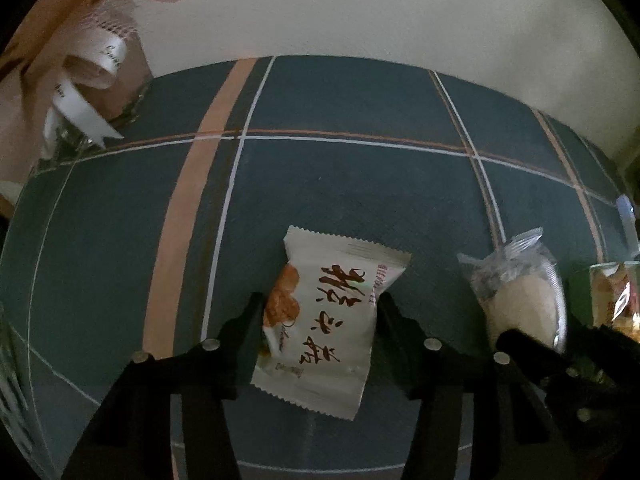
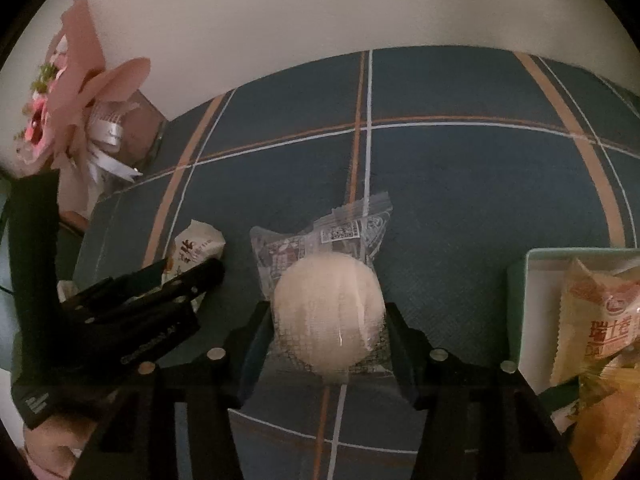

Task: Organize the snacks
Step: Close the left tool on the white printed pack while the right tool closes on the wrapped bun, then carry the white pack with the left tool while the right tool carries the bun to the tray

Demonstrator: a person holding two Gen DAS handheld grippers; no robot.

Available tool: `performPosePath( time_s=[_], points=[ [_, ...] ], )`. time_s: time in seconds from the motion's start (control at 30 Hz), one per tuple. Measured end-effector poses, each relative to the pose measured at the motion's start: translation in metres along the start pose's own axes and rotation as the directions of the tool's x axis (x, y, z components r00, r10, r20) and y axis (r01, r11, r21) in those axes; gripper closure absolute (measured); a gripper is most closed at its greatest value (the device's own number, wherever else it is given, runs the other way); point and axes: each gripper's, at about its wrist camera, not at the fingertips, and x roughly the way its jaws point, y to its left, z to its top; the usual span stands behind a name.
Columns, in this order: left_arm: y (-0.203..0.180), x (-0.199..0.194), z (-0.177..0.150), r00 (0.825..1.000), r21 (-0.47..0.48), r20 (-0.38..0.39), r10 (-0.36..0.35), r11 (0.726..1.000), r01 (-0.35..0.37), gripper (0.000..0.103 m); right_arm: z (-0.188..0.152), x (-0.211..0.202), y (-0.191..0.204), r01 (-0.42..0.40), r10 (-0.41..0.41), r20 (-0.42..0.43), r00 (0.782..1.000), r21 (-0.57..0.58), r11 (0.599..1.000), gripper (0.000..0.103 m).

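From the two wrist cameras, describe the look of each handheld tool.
Both are matte black and angular. The left tool has two flat fingers tapering to blunt tips, with round silver studs along its top. The right tool is built the same, with matching studs. Seen from the right wrist view, the left tool's side carries faint pale lettering, too blurred to read. No cables or sleeves show.
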Motion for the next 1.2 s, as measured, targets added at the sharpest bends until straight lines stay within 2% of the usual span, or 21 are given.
performPosePath(
  time_s=[0.37, 0.63, 0.8, 0.97, 1.1, 1.2],
  points=[
    [0.001, -0.054, -0.01, 0.997, -0.148, 0.064, -0.035, 0.988, 0.044, 0.048, -0.012, -0.031, 0.012, 0.039, -0.039, -0.002, 0.999, -0.066, 0.997, 0.047],
    [-0.041, -0.106, -0.026, 0.995, -0.219, 0.082, -0.061, 0.973, 0.078, 0.048, -0.026, -0.091, 0.0, 0.039, -0.037, 0.026, 0.999, -0.059, 0.997, 0.047],
    [-0.09, -0.13, -0.047, 0.987, -0.208, 0.09, -0.133, 0.967, 0.149, 0.048, -0.044, -0.135, -0.033, 0.069, -0.069, 0.044, 0.997, -0.009, 0.998, 0.047],
    [-0.146, -0.134, -0.071, 0.978, -0.155, 0.056, -0.202, 0.966, 0.209, 0.047, -0.075, -0.182, -0.088, 0.106, -0.111, 0.068, 0.991, 0.064, 0.992, 0.047],
    [-0.184, -0.125, -0.095, 0.975, -0.122, 0.018, -0.221, 0.968, 0.221, 0.047, -0.097, -0.194, -0.129, 0.146, -0.154, 0.049, 0.987, 0.145, 0.979, 0.047],
    [-0.198, -0.114, -0.108, 0.975, -0.117, -0.01, -0.22, 0.969, 0.217, 0.047, -0.111, -0.196, -0.149, 0.187, -0.195, 0.029, 0.98, 0.172, 0.967, 0.047]
  ],
)
